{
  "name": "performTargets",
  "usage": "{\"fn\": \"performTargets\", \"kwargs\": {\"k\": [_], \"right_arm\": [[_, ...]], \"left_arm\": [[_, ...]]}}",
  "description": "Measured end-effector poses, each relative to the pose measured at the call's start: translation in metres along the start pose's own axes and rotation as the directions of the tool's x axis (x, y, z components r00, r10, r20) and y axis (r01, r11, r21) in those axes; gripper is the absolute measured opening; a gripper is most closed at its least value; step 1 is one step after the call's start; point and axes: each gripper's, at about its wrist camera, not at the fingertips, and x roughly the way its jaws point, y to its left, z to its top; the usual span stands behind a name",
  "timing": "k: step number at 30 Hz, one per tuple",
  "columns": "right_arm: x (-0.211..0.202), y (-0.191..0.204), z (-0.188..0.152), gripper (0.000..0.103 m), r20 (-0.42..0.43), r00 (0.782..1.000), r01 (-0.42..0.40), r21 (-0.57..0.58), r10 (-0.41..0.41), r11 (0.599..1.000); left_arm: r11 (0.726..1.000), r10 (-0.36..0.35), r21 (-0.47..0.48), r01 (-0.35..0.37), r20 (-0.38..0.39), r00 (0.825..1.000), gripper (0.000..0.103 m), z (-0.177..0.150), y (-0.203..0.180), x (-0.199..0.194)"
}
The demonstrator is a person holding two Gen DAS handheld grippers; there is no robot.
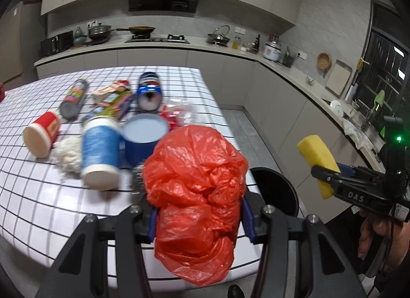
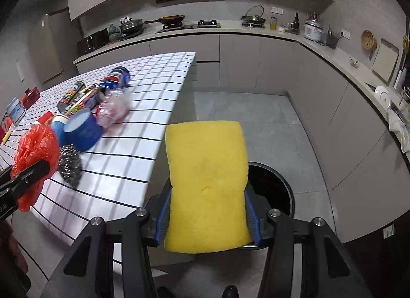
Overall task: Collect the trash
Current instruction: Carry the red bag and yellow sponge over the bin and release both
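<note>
The left gripper (image 1: 198, 210) had its jaws closed tight on a crumpled red plastic bag (image 1: 194, 195), which bulged out above and below the blue pads. The right gripper (image 2: 207, 218) had its jaws clamped on the sides of a thick yellow rectangular sponge (image 2: 207, 185), held upright. Both loads hung near the round black trash bin (image 2: 274, 185) on the grey floor, the sponge partly over its rim, the bag just beside it, above the edge of the white grid-patterned bench (image 1: 51, 195). On the bench beyond the bin lay a steel wool scourer (image 2: 69, 167), a blue tub (image 1: 143, 139), a blue-and-white paper cup (image 1: 101, 154) on its side, a white crumpled wad (image 1: 68, 157) and a red cup (image 1: 42, 133). Farther from the bin lay a blue soda can (image 1: 150, 92), printed wrappers (image 1: 112, 100) and clear crumpled plastic (image 2: 115, 108).
</note>
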Motion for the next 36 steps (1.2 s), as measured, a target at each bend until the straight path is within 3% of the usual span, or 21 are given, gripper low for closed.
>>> {"fn": "performTargets", "kwargs": {"k": [13, 20, 27, 36], "right_arm": [[0.035, -0.105, -0.003, 0.052, -0.059, 0.996, -0.073, -0.016, 0.072, 0.997], [0.073, -0.136, -0.01, 0.052, -0.127, 0.986, -0.116, -0.052, 0.109, 0.992], [0.111, -0.147, -0.021, 0.052, -0.194, 0.974, -0.145, -0.122, 0.119, 0.982], [0.154, -0.147, -0.027, 0.052, -0.245, 0.956, -0.213, -0.202, 0.161, 0.956]], "left_arm": [[0.999, 0.022, 0.025, -0.02, -0.071, 0.997, 0.052, -0.003, -0.108, 0.057], [0.999, 0.032, 0.008, -0.031, -0.123, 0.992, 0.052, -0.014, -0.149, 0.094], [0.999, 0.019, -0.037, -0.026, -0.171, 0.985, 0.052, -0.022, -0.166, 0.123], [0.995, 0.044, -0.08, -0.064, -0.221, 0.974, 0.052, -0.029, -0.156, 0.154]]}}
